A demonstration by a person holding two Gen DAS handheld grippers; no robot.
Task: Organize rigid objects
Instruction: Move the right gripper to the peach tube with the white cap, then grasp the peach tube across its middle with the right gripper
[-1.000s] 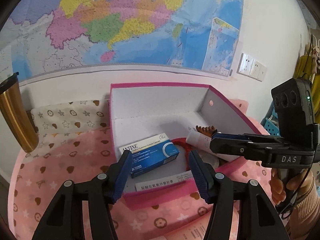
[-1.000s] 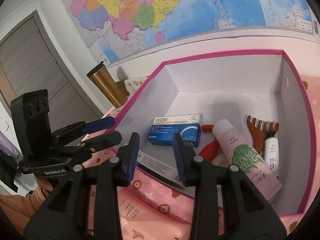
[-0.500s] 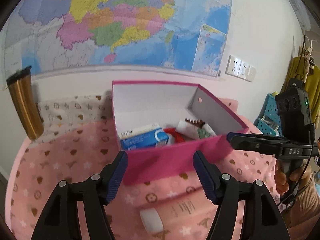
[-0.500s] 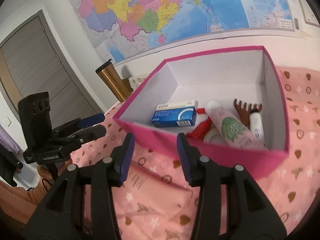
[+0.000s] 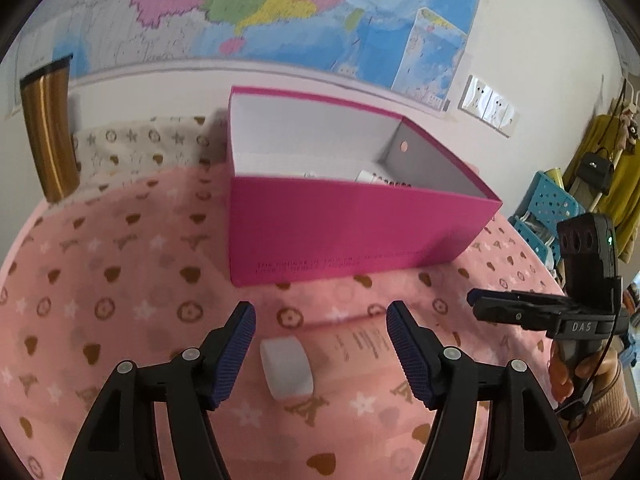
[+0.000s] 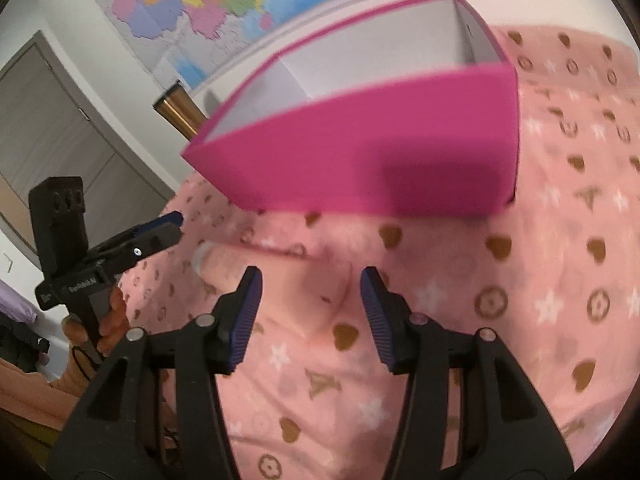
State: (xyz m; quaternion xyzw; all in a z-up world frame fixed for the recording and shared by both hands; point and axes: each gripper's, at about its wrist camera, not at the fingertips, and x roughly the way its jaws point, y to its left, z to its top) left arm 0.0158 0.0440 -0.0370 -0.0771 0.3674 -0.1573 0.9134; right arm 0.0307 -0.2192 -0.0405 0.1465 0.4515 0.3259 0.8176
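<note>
Both grippers hover with fingers apart and empty over the pink tube lying on the worktop just before the magenta box — pickup looks next, calling for the left gripper to drop and close around it.

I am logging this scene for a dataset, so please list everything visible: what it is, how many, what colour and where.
box: 1, magenta outside, white inside, open, on the cloth's far side.
items in box: only tips show over the near wall; count cannot be told.
tube: 1, pink with white cap, lying on the cloth before the box.
cloth: 1, pink with brown hearts and white stars, covering the surface.
tumbler: 1, gold with dark lid, far left by the wall.
map: 1, multicoloured, on the wall.
wall sockets: white, right of map.
left gripper: 1, black with blue pads, open over the tube.
right gripper: 1, same colours, open above the tube.
</note>
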